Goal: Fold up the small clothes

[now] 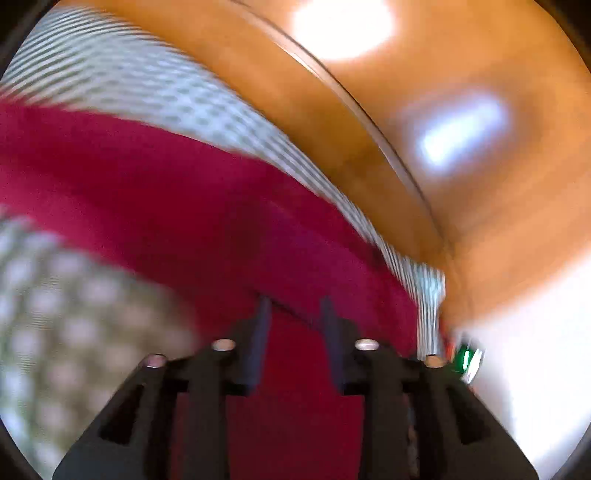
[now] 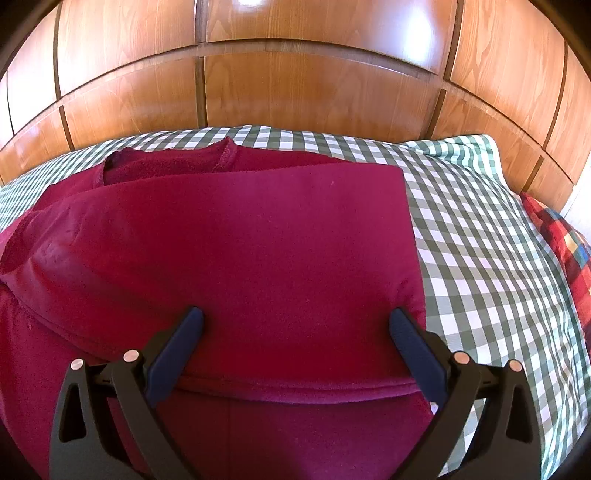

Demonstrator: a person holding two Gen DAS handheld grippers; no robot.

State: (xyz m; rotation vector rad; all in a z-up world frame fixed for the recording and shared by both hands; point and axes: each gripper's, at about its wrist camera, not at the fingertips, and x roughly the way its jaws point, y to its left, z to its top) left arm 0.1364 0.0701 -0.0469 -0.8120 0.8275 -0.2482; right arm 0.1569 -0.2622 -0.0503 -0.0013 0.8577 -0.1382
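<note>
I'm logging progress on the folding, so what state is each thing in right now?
Red garment: partly folded, one flap laid flat across it, lying on the checked sheet.
Checked sheet: spread flat.
Left gripper: fingers slightly apart, over red fabric, view blurred.
Right gripper: fingers wide open, holding nothing.

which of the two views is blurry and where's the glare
Left wrist view: heavily motion-smeared, the red garment and checked cloth streaked, white glare blown out on the wood panel. Right wrist view: sharp, the garment and wooden panelling crisp, only fisheye bending and mild sheen at the top.
</note>
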